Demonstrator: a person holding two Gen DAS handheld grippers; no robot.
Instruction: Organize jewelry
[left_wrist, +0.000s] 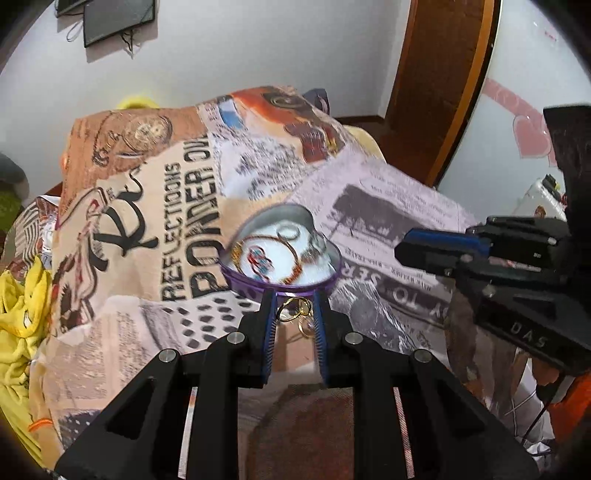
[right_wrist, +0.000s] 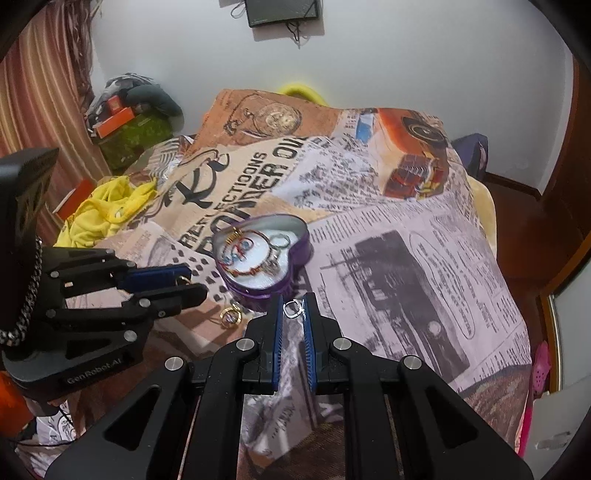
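A purple heart-shaped tin (left_wrist: 240, 278) (right_wrist: 295, 240) lies open on the printed bedspread, with bracelets and rings inside on a white lining. My left gripper (left_wrist: 294, 306) is shut on a gold ring (left_wrist: 291, 309) just short of the tin's near edge; it also shows in the right wrist view (right_wrist: 186, 282). A second gold ring (right_wrist: 231, 316) lies on the bedspread below it. My right gripper (right_wrist: 293, 308) is shut on a small silver ring (right_wrist: 291, 308) near the tin's front edge; it shows in the left wrist view (left_wrist: 406, 253) right of the tin.
The newspaper-print bedspread (right_wrist: 406, 258) covers the bed. Yellow clothing (right_wrist: 107, 210) lies at the left edge. Boxes and bags (right_wrist: 125, 122) are piled by the striped curtain. A wooden door frame (left_wrist: 436, 92) stands at the right.
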